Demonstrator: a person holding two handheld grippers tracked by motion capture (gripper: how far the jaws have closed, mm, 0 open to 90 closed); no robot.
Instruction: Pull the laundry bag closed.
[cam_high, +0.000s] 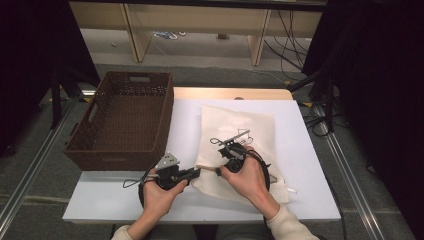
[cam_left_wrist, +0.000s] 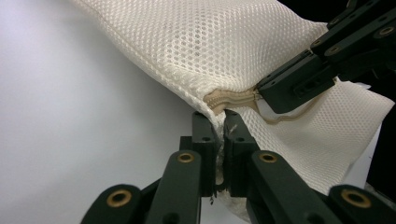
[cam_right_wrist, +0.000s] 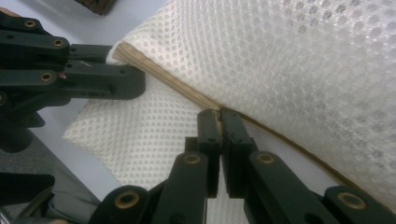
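1. The left gripper (cam_left_wrist: 218, 122) has its jaws pinched tight on the tan-trimmed edge of the white mesh bag (cam_left_wrist: 210, 46); the fabric between the pads is hidden.
2. The right gripper (cam_right_wrist: 219, 116) is likewise clamped on the same tan edge of the bag, just along from the left one.
3. In the high view, the bag (cam_high: 235, 125) lies on the white table (cam_high: 305, 200), reaching away beyond both grippers; its near edge is covered by the right hand (cam_high: 247, 177).
4. The brown wicker basket (cam_high: 122, 120) stands beyond the left gripper (cam_high: 195, 171), partly off the table edge.
5. What the bag holds cannot be made out.
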